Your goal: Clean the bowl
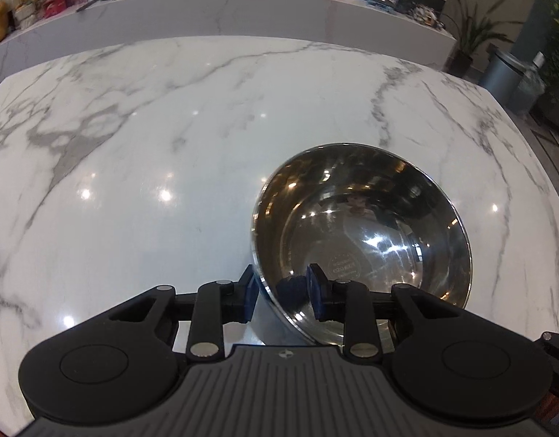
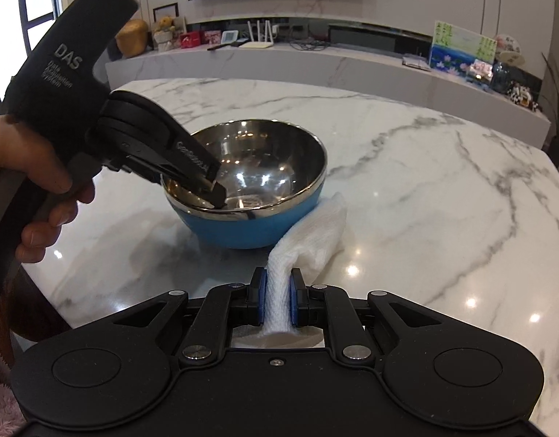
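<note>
On the marble table (image 2: 406,182) stood the bowl (image 2: 250,196), steel inside and blue outside, upright, its polished inside showing no dirt that could be made out. Astride the bowl's near rim sat the left gripper (image 1: 283,293), one pad outside the wall and one inside, with a gap showing between pads and wall, so not clamped. Just beside the bowl, at its right foot, lay the white paper towel (image 2: 308,240), its near end pinched tight in the right gripper (image 2: 278,300), the rest trailing on the marble. Steadying the bowl seemed the step in hand; whether wiping was ahead or over could not be judged.
</note>
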